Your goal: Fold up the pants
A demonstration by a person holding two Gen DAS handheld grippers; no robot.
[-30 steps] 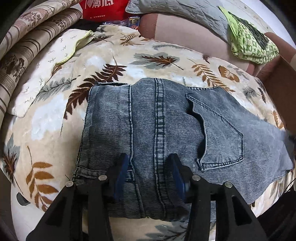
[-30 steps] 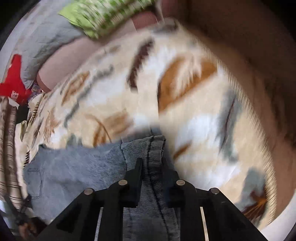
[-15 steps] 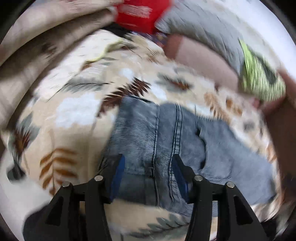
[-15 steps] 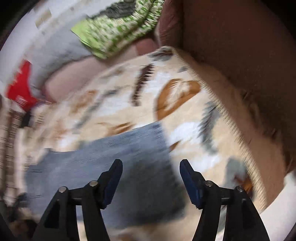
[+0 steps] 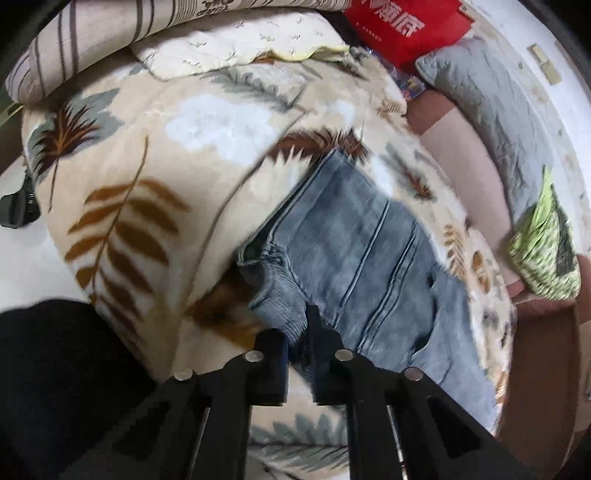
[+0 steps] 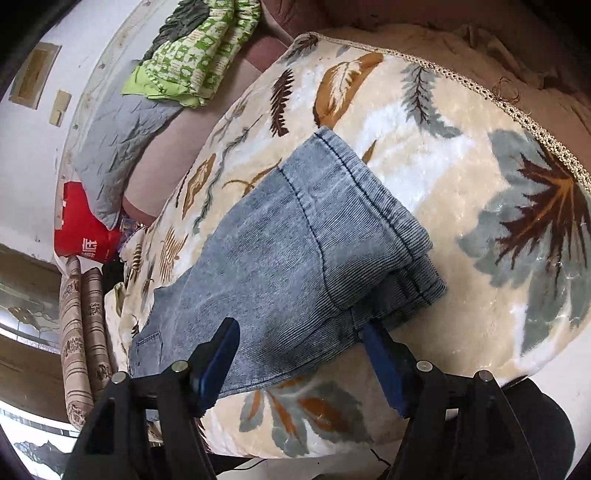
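While left hand-held gripper (image 5: 300, 345) pinches pants (image 5: 354, 266) (waistband), right (image 6: 301, 363) opens.

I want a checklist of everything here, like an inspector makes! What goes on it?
Surface: leaf-print blanket, soft and rumpled.
Job's things: grey-blue jeans, lying folded over, hems stacked.
Clutter: green patterned cloth, red bag, grey quilted pillow, striped bedding.
Grippers: left gripper shut on the jeans' edge; right gripper apart, jaws opening, not gripping the jeans.
Cables: thin dark cord below the blanket.
Surroundings: white wall, brown sofa.
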